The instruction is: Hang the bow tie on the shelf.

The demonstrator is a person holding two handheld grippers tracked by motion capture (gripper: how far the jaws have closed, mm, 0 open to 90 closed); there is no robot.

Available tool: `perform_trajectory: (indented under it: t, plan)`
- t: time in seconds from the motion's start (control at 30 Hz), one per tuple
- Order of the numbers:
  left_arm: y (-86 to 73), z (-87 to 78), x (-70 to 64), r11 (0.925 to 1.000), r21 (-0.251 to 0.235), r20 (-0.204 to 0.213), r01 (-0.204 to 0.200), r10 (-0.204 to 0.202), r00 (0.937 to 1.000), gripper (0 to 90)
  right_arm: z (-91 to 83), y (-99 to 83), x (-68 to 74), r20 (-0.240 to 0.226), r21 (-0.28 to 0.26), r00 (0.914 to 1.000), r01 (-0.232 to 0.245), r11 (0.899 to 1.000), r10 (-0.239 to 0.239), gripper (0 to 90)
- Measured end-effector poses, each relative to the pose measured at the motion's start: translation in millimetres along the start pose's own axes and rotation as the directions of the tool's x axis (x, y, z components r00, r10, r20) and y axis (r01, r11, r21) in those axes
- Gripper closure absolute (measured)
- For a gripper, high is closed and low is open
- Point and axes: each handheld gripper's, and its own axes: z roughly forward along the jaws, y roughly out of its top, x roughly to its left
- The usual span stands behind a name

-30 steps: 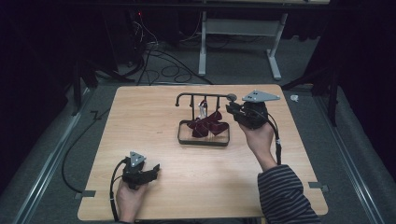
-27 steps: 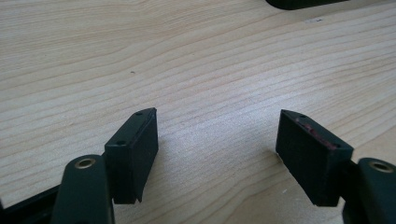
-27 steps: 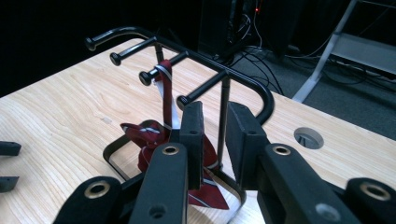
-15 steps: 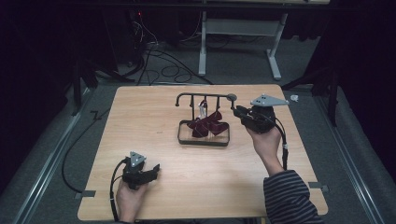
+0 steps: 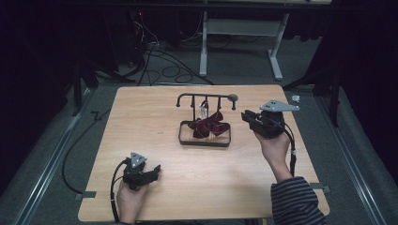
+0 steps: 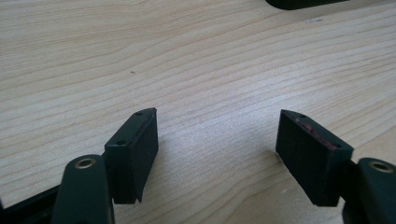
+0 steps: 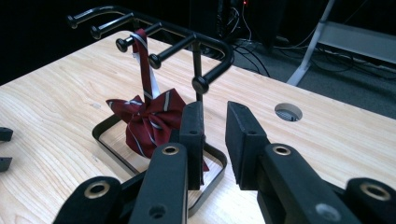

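Observation:
A black hook rack (image 5: 206, 97) stands on a black base frame (image 5: 204, 141) at the middle of the wooden table (image 5: 141, 122). A dark red striped bow tie (image 5: 210, 124) hangs by its strap from one hook and rests inside the frame; the right gripper view shows the tie (image 7: 149, 116) and the rack (image 7: 205, 51) close ahead. My right gripper (image 5: 245, 117) is just right of the rack, apart from it, its jaws (image 7: 215, 119) a narrow gap apart with nothing between them. My left gripper (image 5: 157, 168) rests near the front left, jaws (image 6: 217, 126) wide open over bare wood.
A round cable hole (image 7: 288, 112) is in the table behind the rack's right side. Cables (image 5: 155, 56) and a white desk frame (image 5: 239, 33) lie on the floor beyond the far edge. A dark edge (image 6: 303, 3) shows at the top of the left gripper view.
My right gripper has drawn back to the right, away from the rack and tie. The left gripper has stayed in place.

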Motion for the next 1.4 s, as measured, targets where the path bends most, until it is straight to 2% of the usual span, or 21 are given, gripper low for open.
perform_trajectory:
  t: [0.73, 0.93, 1.4]
  plan:
    - [0.0, 0.1, -0.1, 1.0, 0.0, -0.001, -0.001, 0.001, 1.0, 30.3, -16.5, -25.3, -8.8, 0.011, 0.001, 0.9987, -0.049, 0.999, 0.049, 75.0]
    - [0.0, 0.0, 0.0, 1.0, 0.0, 0.0, 0.001, -0.001, 1.0, 30.3, -19.6, -33.5, -10.0, 0.018, 0.018, 0.9989, -0.043, 0.999, 0.043, 74.2]
    - [0.0, 0.0, 0.0, 1.0, 0.0, 0.0, 0.0, 0.0, 1.0, 30.2, -25.6, -55.3, -10.1, 0.014, 0.024, 0.9963, -0.085, 0.996, 0.085, 73.4]
